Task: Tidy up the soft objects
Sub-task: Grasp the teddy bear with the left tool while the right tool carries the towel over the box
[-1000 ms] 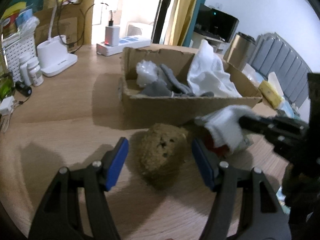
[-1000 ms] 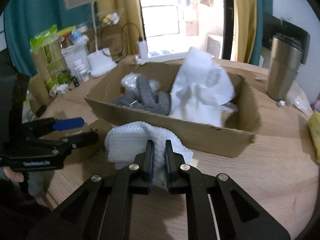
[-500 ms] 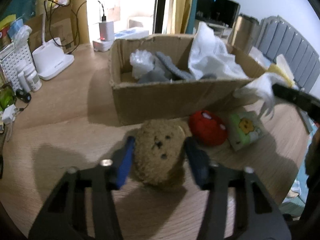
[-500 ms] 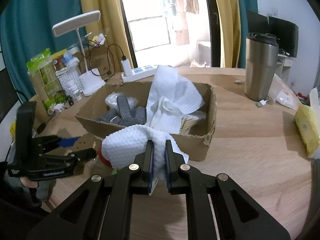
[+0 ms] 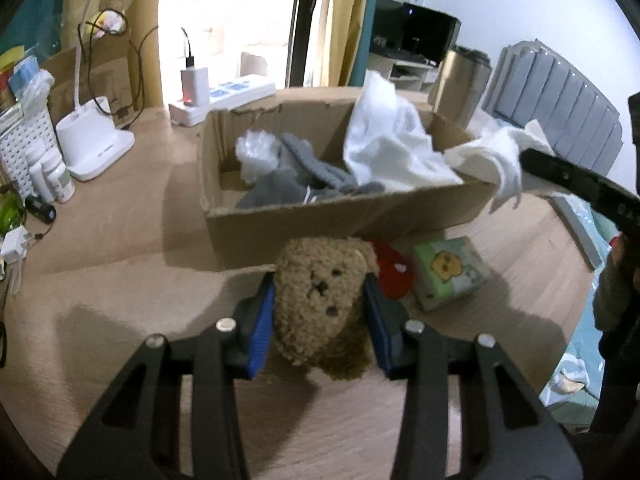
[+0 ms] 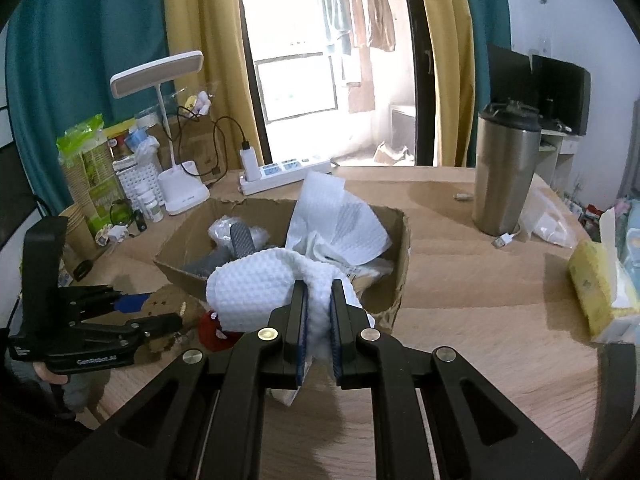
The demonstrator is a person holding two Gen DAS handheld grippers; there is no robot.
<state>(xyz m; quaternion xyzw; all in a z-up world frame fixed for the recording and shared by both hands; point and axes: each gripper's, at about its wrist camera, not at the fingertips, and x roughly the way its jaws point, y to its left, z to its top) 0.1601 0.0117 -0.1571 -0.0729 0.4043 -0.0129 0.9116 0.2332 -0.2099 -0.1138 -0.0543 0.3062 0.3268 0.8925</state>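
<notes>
the left tool has just been closing and its blue pads now press both sides of the brown plush bear, which sits on the desk just in front of the cardboard box. the box lies at twelve o'clock from this tool, its long axis running nine to three, so the bear probably has to go up and straight ahead over the near wall. the right tool, jaws narrow, pinches a white waffle cloth; in its own view the box is at about eleven o'clock, and the cloth hangs by the box's near corner. a red soft toy and a green pack wait on the desk at the bear's two to three o'clock, touching or nearly so.
</notes>
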